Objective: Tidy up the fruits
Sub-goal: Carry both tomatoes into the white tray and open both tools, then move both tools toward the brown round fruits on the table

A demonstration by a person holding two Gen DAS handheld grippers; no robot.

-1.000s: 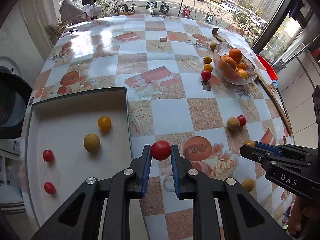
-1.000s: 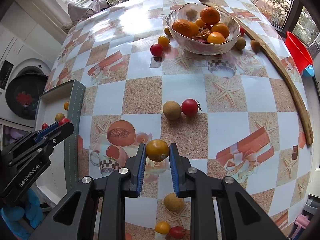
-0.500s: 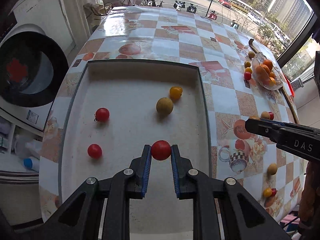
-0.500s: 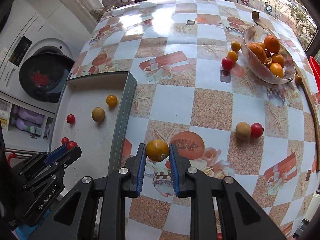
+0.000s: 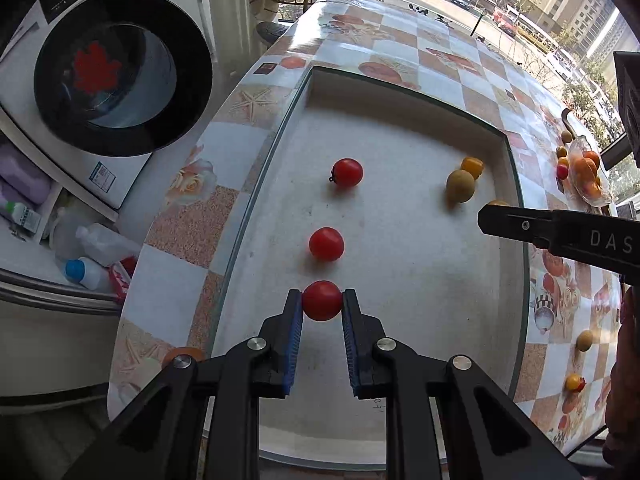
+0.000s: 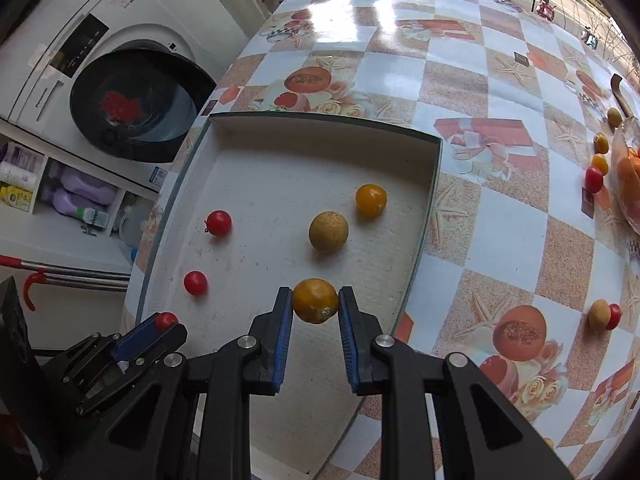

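Both tools have moved from the tabletop [image 6: 500,216] over the tray [image 5: 400,128], the left tool [image 5: 322,301] clamping a glossy red tomato [image 5: 322,300], the right tool [image 6: 315,301] a yellow one [image 6: 315,300].

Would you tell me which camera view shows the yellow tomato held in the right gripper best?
The right wrist view: the yellow tomato sits centred, clamped in the right gripper. The left wrist view shows only a sliver of it behind that gripper's finger.

A white washing machine [image 5: 108,92] stands left of the table [image 6: 492,216]; under it is a shelf with bottles [image 5: 86,256]; behind, a window [image 5: 532,4] shows a sunny street with parked cars.
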